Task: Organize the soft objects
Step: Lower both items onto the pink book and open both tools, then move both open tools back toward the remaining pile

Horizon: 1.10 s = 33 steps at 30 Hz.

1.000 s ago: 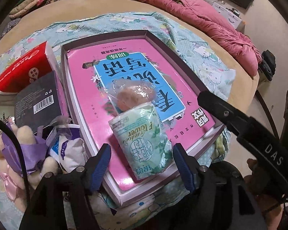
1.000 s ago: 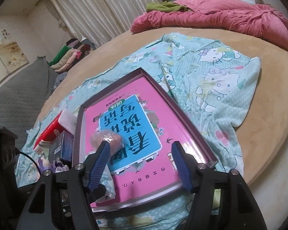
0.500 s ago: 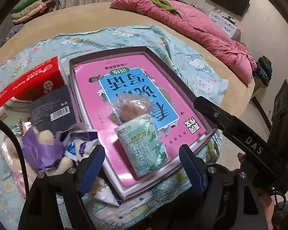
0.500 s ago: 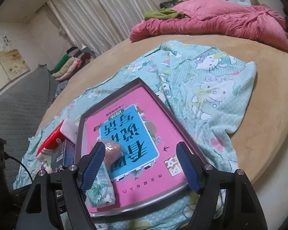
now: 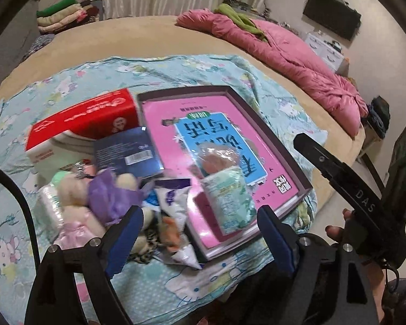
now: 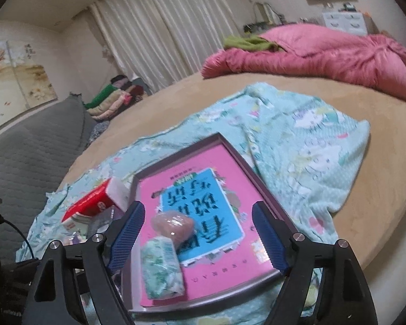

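Observation:
A shallow box (image 5: 270, 135) (image 6: 257, 178) with a pink and blue printed bottom lies on the patterned sheet. Inside it rest a green-white tissue pack (image 5: 227, 200) (image 6: 162, 270) and a pinkish soft lump in clear wrap (image 5: 216, 157) (image 6: 173, 224). My left gripper (image 5: 200, 241) hovers above the box's near edge, jaws opening, nothing between them. My right gripper (image 6: 200, 241) hangs above the box too, jaws opening and empty. Left of the box sits a heap: a plush toy with purple cloth (image 5: 94, 197), a white-purple pouch (image 5: 173, 203), a small orange toy (image 5: 170, 233).
A red and white carton (image 5: 86, 127) (image 6: 92, 205) and a dark blue box (image 5: 124, 151) stand left of the box. A pink quilt (image 5: 297, 57) (image 6: 324, 57) lies at the bed's far side. Folded clothes (image 6: 113, 97) are stacked near the curtain. The bed edge runs along the right.
Both grippers have opened wider and drawn up and back from the box. The tissue pack, earlier between the left fingers, now lies free in the box. The heap of toys has come into fuller view.

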Each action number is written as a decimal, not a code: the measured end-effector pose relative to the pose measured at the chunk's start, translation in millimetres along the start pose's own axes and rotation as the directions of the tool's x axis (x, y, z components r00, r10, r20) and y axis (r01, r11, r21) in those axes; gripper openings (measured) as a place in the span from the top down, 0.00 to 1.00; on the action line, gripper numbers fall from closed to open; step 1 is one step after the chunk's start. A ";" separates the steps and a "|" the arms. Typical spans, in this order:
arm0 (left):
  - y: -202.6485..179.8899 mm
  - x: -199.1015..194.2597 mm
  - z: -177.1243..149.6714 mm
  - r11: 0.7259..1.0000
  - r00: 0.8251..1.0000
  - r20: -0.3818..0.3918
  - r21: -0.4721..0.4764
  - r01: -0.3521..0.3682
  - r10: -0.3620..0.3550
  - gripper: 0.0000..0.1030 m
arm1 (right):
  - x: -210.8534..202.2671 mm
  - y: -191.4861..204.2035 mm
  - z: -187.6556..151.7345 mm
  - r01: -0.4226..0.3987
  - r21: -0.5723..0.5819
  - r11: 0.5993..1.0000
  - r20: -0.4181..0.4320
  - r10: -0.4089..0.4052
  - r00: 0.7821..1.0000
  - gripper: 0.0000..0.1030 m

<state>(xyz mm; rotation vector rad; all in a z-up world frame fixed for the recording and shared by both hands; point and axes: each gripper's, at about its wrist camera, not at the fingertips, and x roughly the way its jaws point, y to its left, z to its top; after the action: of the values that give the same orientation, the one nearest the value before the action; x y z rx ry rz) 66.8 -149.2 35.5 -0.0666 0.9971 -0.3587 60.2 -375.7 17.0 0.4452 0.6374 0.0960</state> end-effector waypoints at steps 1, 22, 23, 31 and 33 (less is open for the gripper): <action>3.5 -2.2 -0.9 1.000 1.000 0.003 -0.001 -0.012 0.012 0.17 | -1.9 4.1 0.4 -0.011 -0.008 1.000 0.008 0.011 1.000 0.19; 62.7 -52.3 -12.4 0.991 0.989 0.091 -0.078 -0.106 0.113 0.16 | -28.5 67.6 3.4 -0.015 -0.148 0.989 0.077 0.027 0.997 0.14; 66.3 -54.5 -13.6 0.990 0.988 0.094 -0.081 -0.112 0.119 0.16 | -30.2 71.1 3.6 -0.016 -0.154 0.988 0.080 0.028 0.996 0.14; 96.0 -71.5 -21.5 0.983 0.985 0.104 -0.142 -0.119 0.134 0.16 | -34.1 102.3 0.2 -0.014 -0.236 0.972 0.062 0.029 0.998 0.14; 102.0 -73.8 -23.5 0.981 0.984 0.105 -0.151 -0.125 0.142 0.16 | -36.5 110.2 -0.3 -0.017 -0.253 0.967 0.062 0.034 0.998 0.14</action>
<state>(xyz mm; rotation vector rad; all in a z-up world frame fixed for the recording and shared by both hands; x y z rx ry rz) 38.1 -26.9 60.3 -0.1482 0.9069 -0.1573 36.1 -284.3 84.4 0.2091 0.5463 0.1839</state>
